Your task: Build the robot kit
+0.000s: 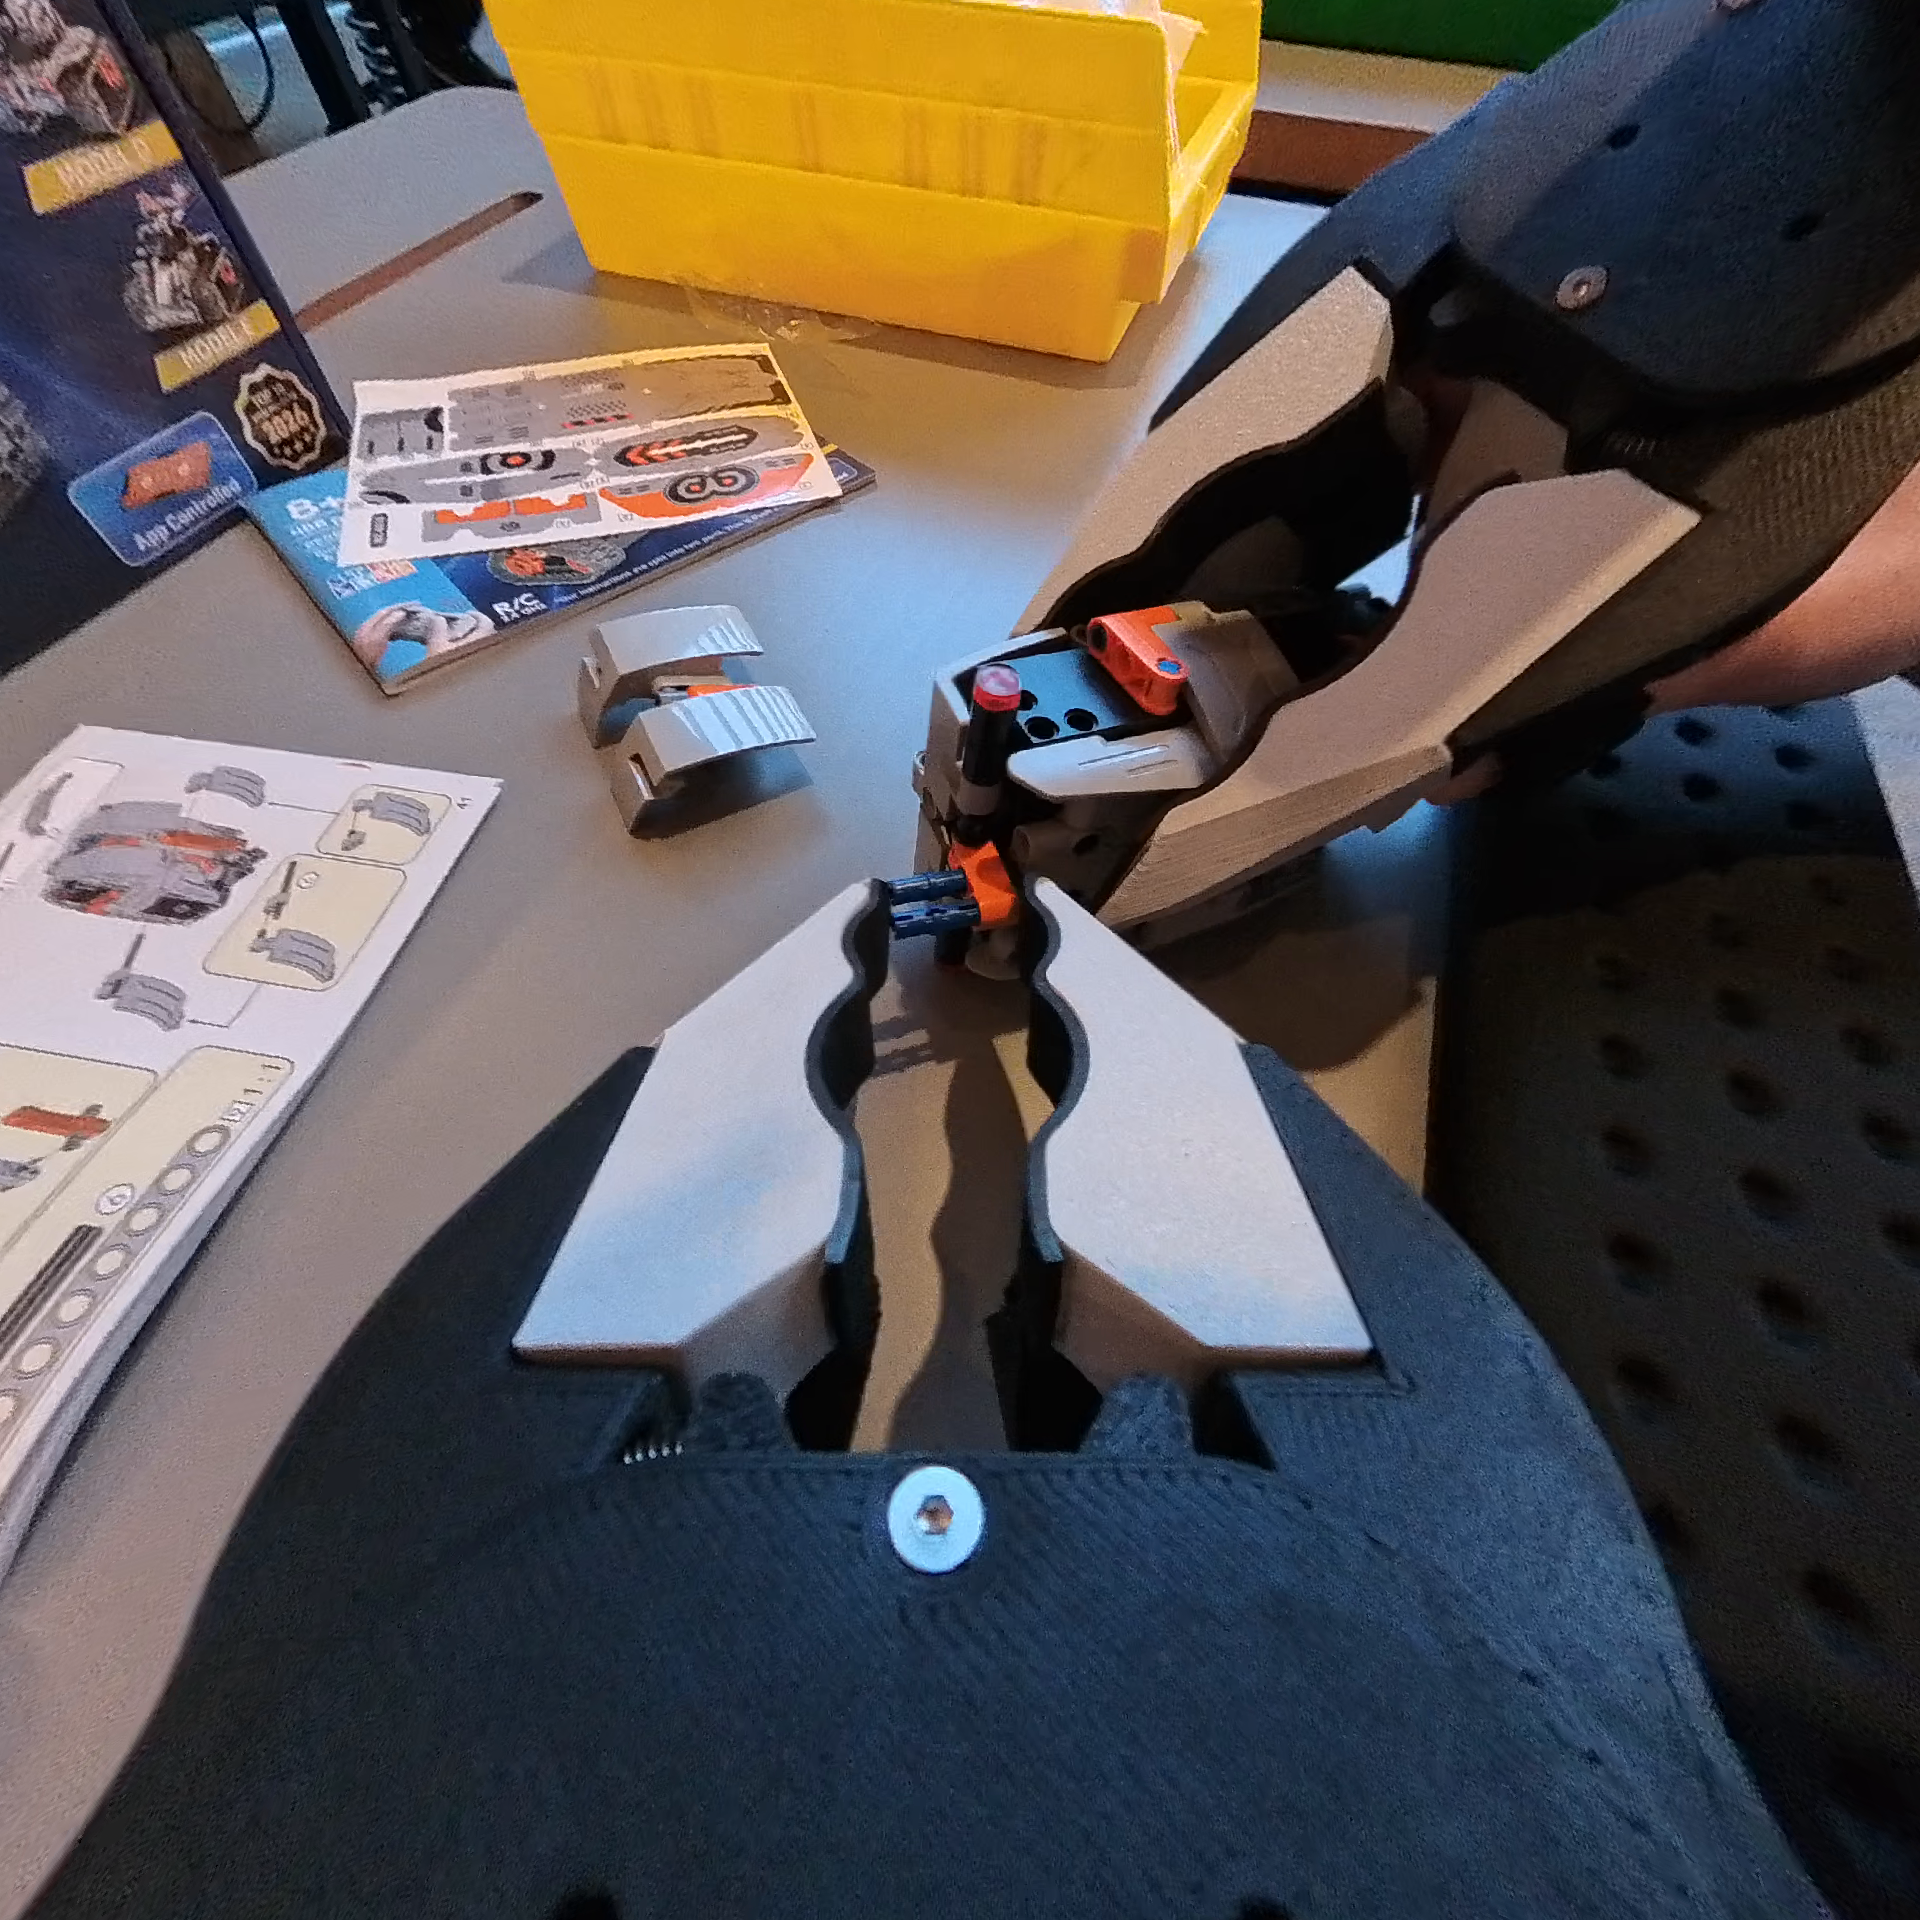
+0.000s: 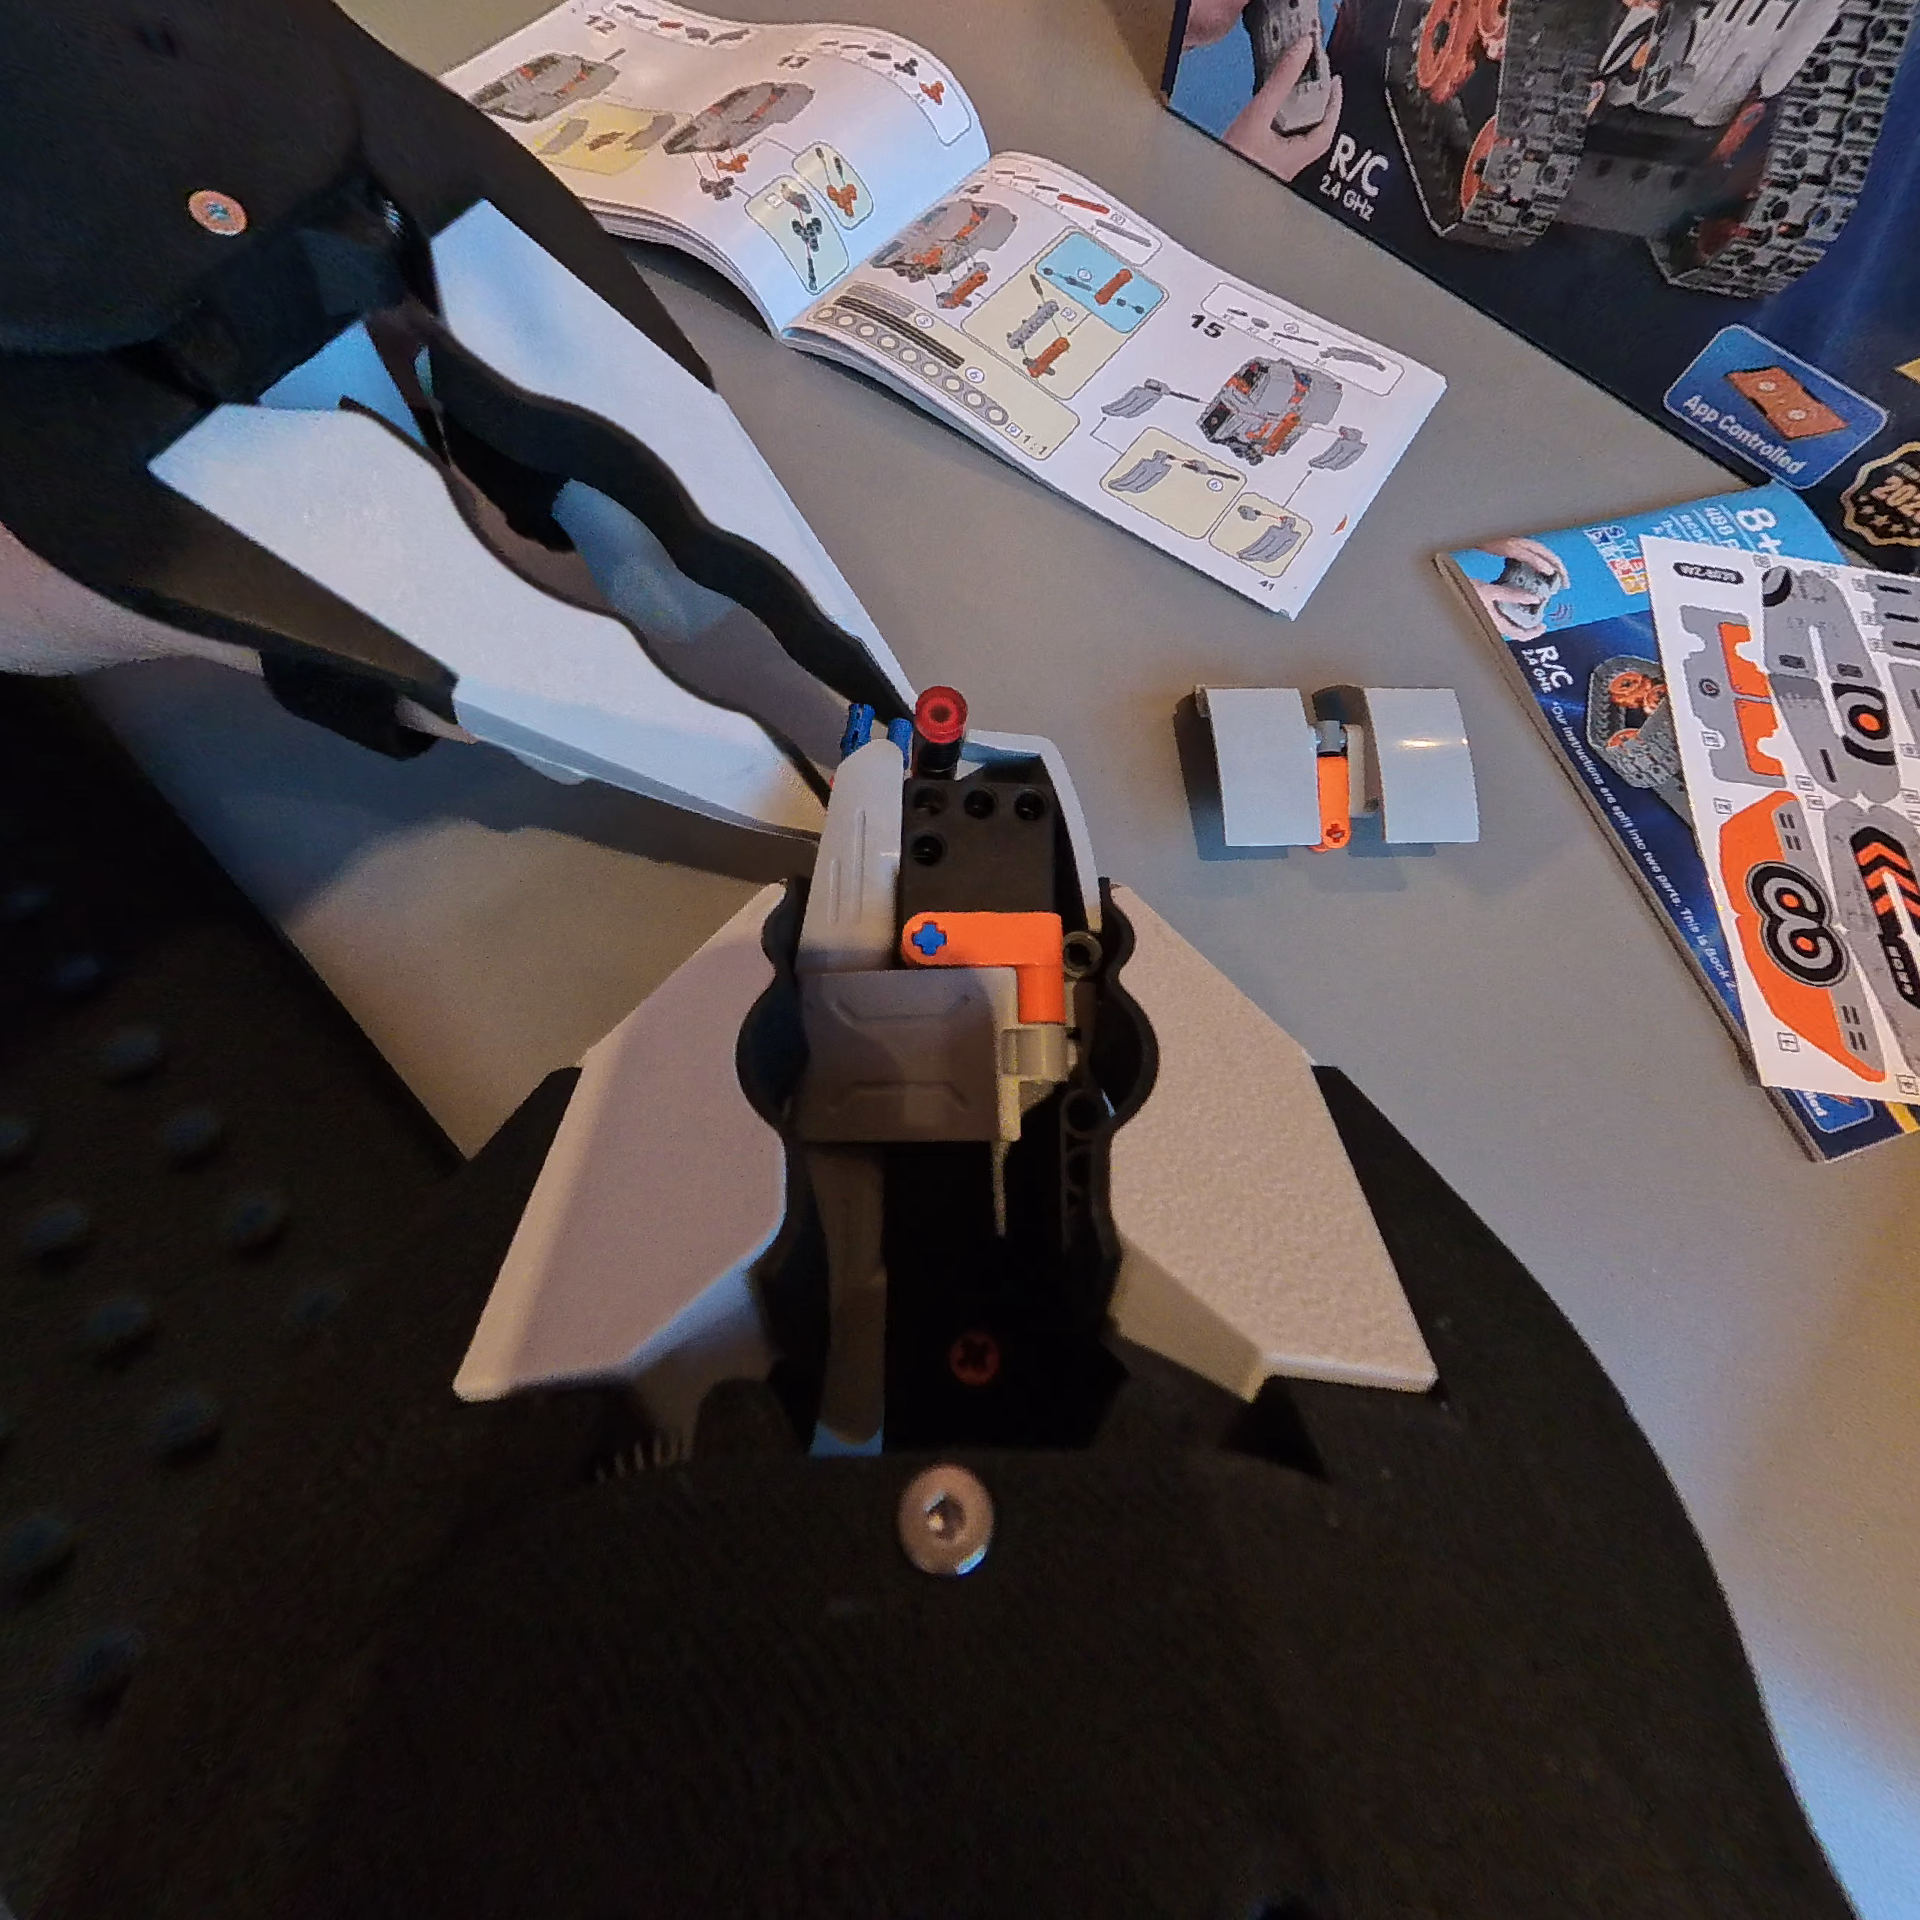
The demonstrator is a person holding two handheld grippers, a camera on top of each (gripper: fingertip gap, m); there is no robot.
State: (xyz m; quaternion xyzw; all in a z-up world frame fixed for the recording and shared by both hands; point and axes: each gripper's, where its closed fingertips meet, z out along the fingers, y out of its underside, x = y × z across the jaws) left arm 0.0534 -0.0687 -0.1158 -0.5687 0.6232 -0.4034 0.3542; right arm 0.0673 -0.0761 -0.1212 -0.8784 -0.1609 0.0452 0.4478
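Note:
My right gripper (image 2: 951, 914) is shut on a brick-built model (image 2: 977, 862) of grey, black and orange parts and holds it just above the grey table (image 2: 1039, 644). A black axle with a red tip (image 2: 940, 717) stands up from the model. In the left wrist view the right gripper (image 1: 1081, 769) comes in from the upper right. My left gripper (image 1: 951, 899) has its tips closed against two blue pins (image 1: 930, 902) and the orange connector (image 1: 985, 881) at the model's near end. It also shows in the right wrist view (image 2: 862, 764).
A small grey sub-assembly (image 1: 696, 717) with two curved panels lies on the table (image 1: 935, 468). An open instruction booklet (image 1: 156, 935), a sticker sheet (image 1: 582, 447) on a blue booklet (image 1: 436, 592), the product box (image 1: 125, 312) and a yellow bin (image 1: 862, 177) surround it. A black perforated surface (image 1: 1662, 1143) lies right. Only a small space, under 4 cm, lies between the two pairs of fingers.

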